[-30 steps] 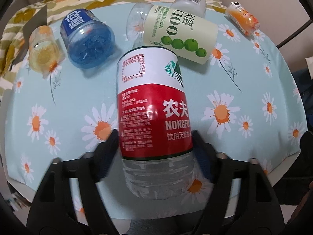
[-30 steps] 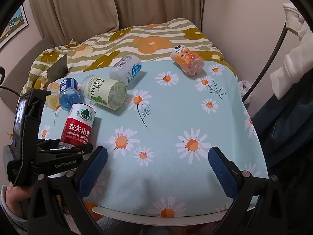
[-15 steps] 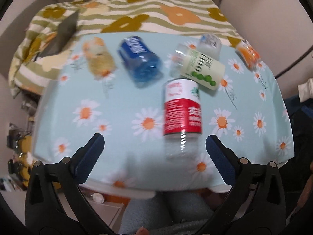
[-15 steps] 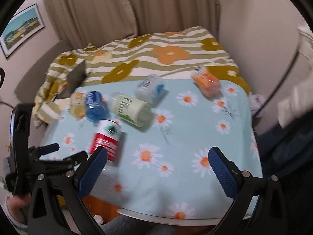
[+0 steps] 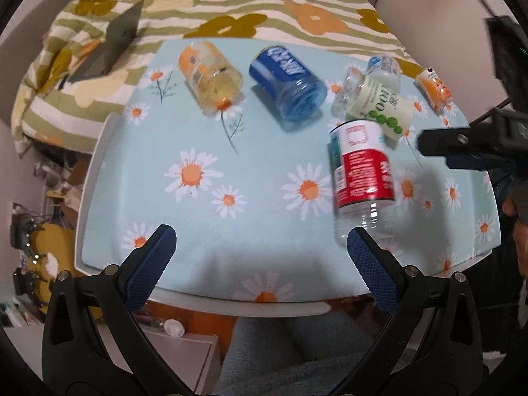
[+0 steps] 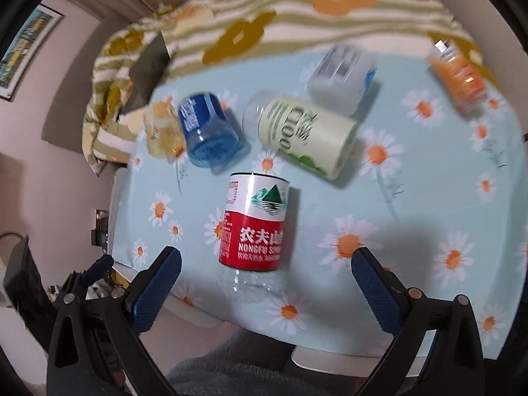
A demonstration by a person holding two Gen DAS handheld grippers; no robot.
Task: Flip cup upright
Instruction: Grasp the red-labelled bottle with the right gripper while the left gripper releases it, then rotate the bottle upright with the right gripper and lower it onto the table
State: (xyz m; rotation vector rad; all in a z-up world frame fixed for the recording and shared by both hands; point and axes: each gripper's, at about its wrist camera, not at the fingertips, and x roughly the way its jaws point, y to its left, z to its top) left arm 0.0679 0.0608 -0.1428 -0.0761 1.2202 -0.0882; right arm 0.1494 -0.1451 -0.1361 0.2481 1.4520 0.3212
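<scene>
The red-labelled cup (image 5: 362, 178), cut from a water bottle, is standing on the daisy-print tablecloth (image 5: 231, 151) with its clear end down and its white-and-red label upward, near the front right part of the table as the left wrist view shows it. Whether the upper end is the open one cannot be told. Nothing is touching it.

The left gripper (image 5: 260, 257) is hovering above the table's near edge with its jaws spread wide and nothing between them; the cup is sitting just beyond its right finger. The right gripper (image 6: 265, 279) is likewise hanging released, jaws wide apart, with the same cup (image 6: 254, 227) showing in the gap between the blue pads (image 6: 155, 287), untouched.

Behind the cup, five more cut bottles are lying on their sides: a yellow one (image 5: 211, 76), a blue one (image 5: 287, 82), a pale green one (image 5: 376, 105) just behind the cup, a white one (image 6: 343, 76) and an orange one (image 6: 458, 76) at the far right. A striped flowered blanket (image 5: 264, 16) is lying beyond the table.
</scene>
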